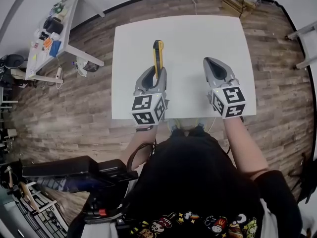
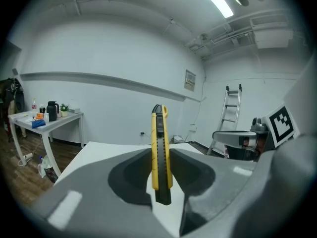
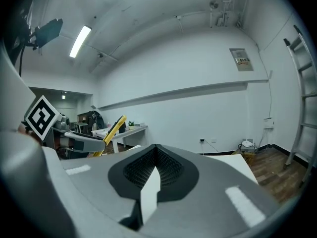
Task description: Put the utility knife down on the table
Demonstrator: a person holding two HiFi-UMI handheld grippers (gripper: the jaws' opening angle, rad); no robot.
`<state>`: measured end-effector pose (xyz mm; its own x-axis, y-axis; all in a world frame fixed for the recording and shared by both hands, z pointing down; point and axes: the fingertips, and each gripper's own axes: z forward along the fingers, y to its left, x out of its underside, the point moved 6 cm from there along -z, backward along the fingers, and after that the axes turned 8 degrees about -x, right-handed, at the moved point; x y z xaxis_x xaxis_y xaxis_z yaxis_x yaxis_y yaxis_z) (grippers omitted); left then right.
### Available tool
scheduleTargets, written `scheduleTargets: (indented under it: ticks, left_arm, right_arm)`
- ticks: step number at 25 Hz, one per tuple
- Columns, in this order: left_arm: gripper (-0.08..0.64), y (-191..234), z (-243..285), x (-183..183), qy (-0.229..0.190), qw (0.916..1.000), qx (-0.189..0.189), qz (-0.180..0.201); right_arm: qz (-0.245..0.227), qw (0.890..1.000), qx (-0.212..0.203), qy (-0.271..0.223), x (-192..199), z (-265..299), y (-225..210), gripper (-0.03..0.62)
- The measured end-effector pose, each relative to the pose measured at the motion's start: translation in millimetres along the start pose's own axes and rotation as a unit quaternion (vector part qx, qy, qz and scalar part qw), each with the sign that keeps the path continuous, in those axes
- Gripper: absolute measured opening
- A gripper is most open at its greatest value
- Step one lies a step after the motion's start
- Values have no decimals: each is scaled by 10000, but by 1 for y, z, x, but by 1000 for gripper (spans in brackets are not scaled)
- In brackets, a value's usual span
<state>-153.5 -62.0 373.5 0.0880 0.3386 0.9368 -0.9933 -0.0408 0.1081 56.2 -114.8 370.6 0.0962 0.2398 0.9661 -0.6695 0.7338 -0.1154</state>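
Note:
The yellow and black utility knife [image 1: 158, 56] points away from me, held above the white table [image 1: 188, 38]. My left gripper [image 1: 157, 74] is shut on its rear half, and the front half sticks out past the fingertips. In the left gripper view the knife [image 2: 160, 148] stands on edge between the two grey jaws, its tip up and forward. My right gripper [image 1: 210, 62] hovers over the table to the right of the knife, shut with nothing in it. The right gripper view shows its pads [image 3: 168, 168] meeting at the tip, and the knife [image 3: 113, 130] off to the left.
A side table [image 1: 49, 33] with bottles and small items stands on the wooden floor at the far left. A cardboard box [image 1: 240, 1] sits beyond the table's far right corner. A ladder [image 2: 232, 108] leans by the wall. Black equipment [image 1: 74, 175] lies beside me at lower left.

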Motion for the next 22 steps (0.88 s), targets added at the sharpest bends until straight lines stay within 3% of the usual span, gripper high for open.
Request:
scheduleTargets:
  ticks: [14,18,22]
  left_arm:
    - [120,-30,83,45,1145,9923,89,473]
    - [120,-46,107,64,1441,9864,203,762]
    - [120,-55,127,88,1847,9799,337,669]
  right_arm:
    - [395,9989,208,170,32,-13,-7,25]
    - [484,9981,296,257,42,-12,-14,25]
    - [528,9972,337,408,53,-9,-22,25]
